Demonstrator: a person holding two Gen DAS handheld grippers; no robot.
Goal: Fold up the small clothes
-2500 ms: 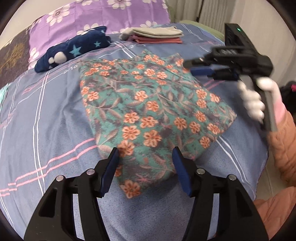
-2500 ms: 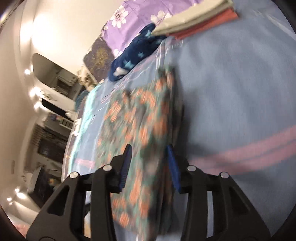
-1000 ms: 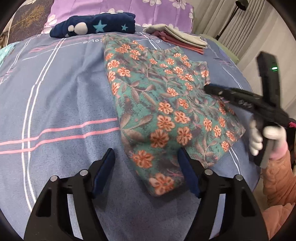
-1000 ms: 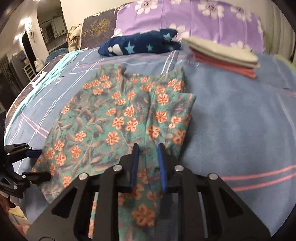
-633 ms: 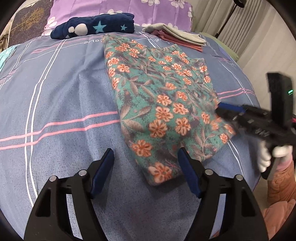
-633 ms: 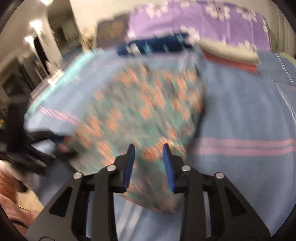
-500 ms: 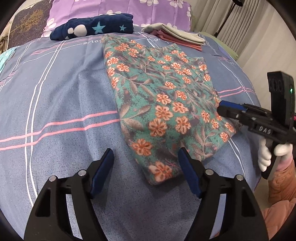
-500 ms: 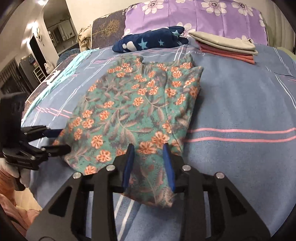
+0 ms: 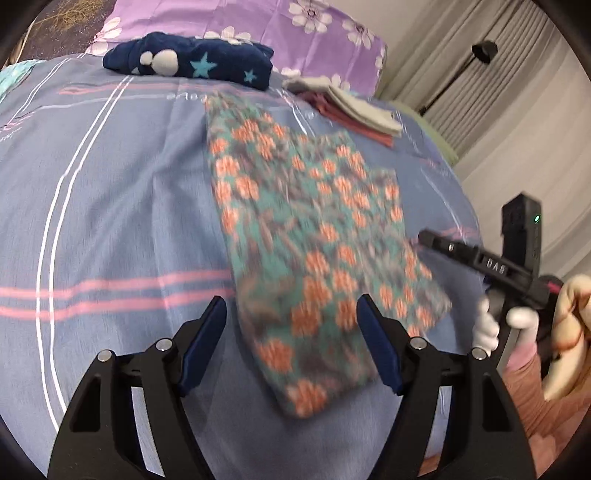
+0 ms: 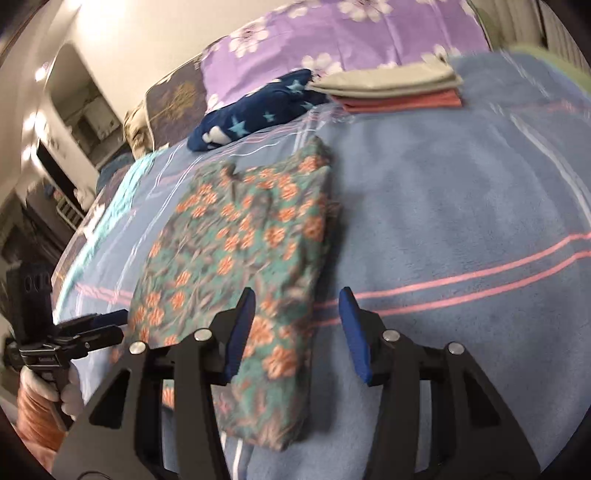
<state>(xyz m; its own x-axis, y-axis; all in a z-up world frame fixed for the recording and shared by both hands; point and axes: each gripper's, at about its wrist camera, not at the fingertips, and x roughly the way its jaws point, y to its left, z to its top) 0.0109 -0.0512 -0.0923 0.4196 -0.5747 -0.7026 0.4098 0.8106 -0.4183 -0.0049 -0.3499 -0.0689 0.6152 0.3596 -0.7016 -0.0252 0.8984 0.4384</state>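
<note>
A folded teal garment with orange flowers [image 9: 314, 236] lies flat on the blue striped bedspread [image 9: 110, 206]. My left gripper [image 9: 291, 317] hovers open over its near corner, the pads wide apart and clear of the cloth. In the left wrist view the right gripper [image 9: 428, 238] reaches in from the right at the garment's edge, held by a gloved hand [image 9: 487, 325]. In the right wrist view the same garment [image 10: 251, 236] stretches away from my right gripper [image 10: 295, 301]. Its jaws are opening and the cloth lies loose under them. The left gripper [image 10: 118, 326] shows at the lower left.
A navy star-print garment [image 9: 192, 64] lies at the far end by a purple flowered pillow [image 9: 258, 22]. A folded grey and red stack [image 9: 354, 110] sits at the far right. The bed's edge, curtains and a lamp stand [image 9: 454, 74] are on the right.
The right gripper's jaws have spread from nearly shut around the garment's near edge to well apart, and it has drawn back and rolled. The left gripper stays open and has shifted slightly.
</note>
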